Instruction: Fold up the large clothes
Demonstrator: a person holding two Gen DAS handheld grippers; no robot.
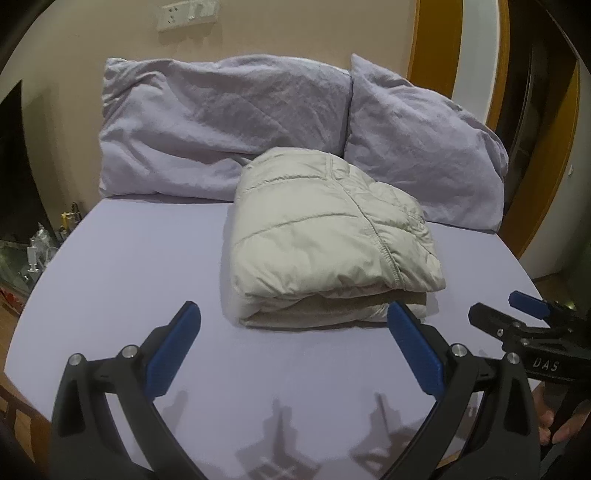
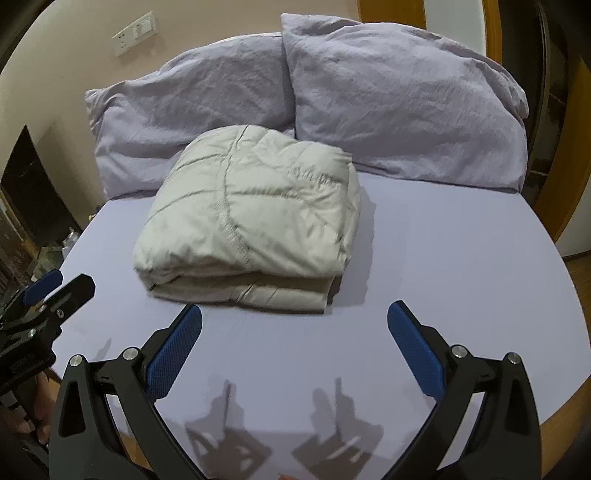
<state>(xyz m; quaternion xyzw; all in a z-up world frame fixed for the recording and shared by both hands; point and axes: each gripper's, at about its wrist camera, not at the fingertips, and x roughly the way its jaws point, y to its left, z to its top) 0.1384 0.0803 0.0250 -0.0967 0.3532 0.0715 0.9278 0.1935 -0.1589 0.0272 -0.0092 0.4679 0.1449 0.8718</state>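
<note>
- A folded cream quilted puffer jacket (image 1: 328,236) is laid as a thick, roughly square bundle on the lavender bed sheet (image 1: 129,280), near the middle of the bed.
- Stacked layers are shown at the bundle's near edge, with a stitched seam running across the top panel.
- The far edge of the jacket is set just in front of two lavender pillows (image 1: 221,122), which are propped against the beige wall (image 1: 74,59); contact with the left pillow appears likely, though it cannot be told for certain.
- The left tongs (image 1: 293,321) are held spread wide above the sheet, with nothing between the blue pads (image 1: 173,350); the near edge of the jacket is seen just beyond them, with the right-hand pad overlapping its corner in the view.
- The right tongs (image 2: 293,321) are likewise held spread wide and empty, just short of the jacket's near edge (image 2: 243,295).
- From the right wrist view, the left tongs are seen at the left border; from the left wrist view, the right tongs are seen at the right border, so the two are held side by side.
- Shadows of both tongs are cast on the sheet in front of the cameras.
- A wall socket plate (image 1: 186,14) is mounted above the pillows, and a wooden door frame (image 1: 436,48) is seen at the right.
</note>
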